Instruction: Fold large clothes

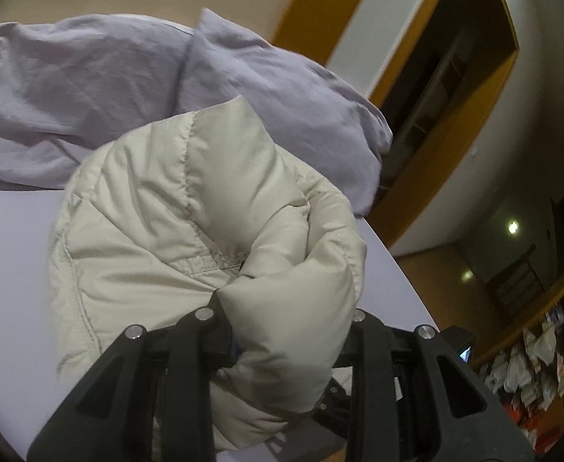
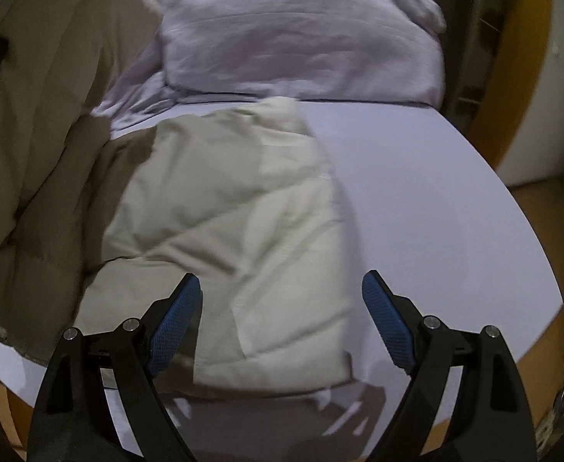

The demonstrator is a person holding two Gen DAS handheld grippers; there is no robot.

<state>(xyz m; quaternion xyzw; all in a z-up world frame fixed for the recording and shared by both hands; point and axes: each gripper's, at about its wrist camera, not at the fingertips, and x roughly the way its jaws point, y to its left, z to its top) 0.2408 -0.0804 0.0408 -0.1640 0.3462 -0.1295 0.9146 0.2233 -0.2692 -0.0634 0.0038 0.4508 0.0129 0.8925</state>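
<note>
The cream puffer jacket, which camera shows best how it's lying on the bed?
The right wrist view: the cream puffer jacket lies spread over the lilac sheet, with the open right gripper above it. The left wrist view shows only a bunched fold of it clamped in the left gripper.

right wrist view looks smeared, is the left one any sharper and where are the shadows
Right wrist view: motion blur on the jacket and pillow, dark shadow across the jacket's left part. Left wrist view: sharper, jacket seams crisp, light glare on the floor; both bend straight edges.
</note>
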